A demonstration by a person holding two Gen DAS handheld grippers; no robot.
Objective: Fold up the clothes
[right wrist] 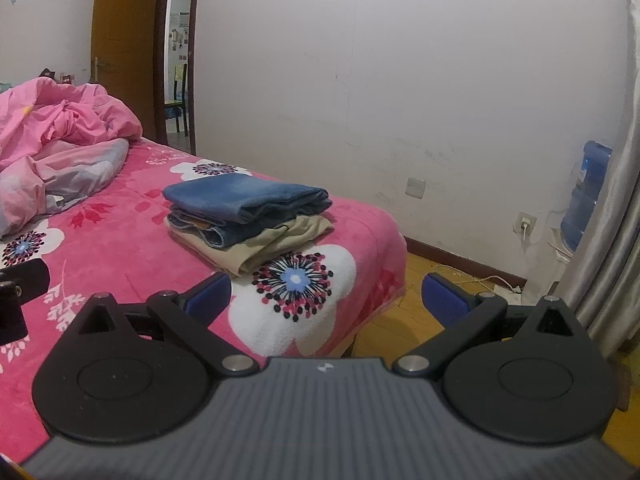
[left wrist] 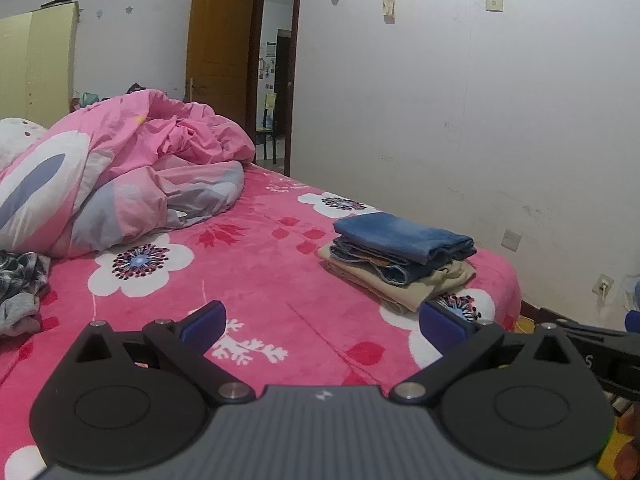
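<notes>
Jeans (left wrist: 404, 240), folded into a thick blue denim block, sit on top of folded beige trousers (left wrist: 404, 280) near the right edge of the bed (left wrist: 260, 280), so that pile looks finished to me. What remains, as I judge it, is the crumpled heap of unfolded clothes (left wrist: 20, 292) at the near left, grey and plaid, soft and shapeless, only partly in my left view. My left tool (left wrist: 322, 324) hovers above the bedspread with its blue-padded fingers spread wide and nothing between them; my right tool (right wrist: 326, 298) is likewise wide open and empty, hanging over the bed's near right corner with the wooden floor (right wrist: 400, 328) below it.

To do the next pick well, I would swing left toward the heap, pinch one single layer at a seam or a hem, and lift it clear before spreading it on the open stretch of bed in front of me. The bedspread is plush pink fleece with white flower prints; it should grip thin fabric, so I would lay the garment down instead of dragging it. A rumpled pink duvet (left wrist: 132, 168) crowds the far left, and I would keep clear of its loose folds.
</notes>
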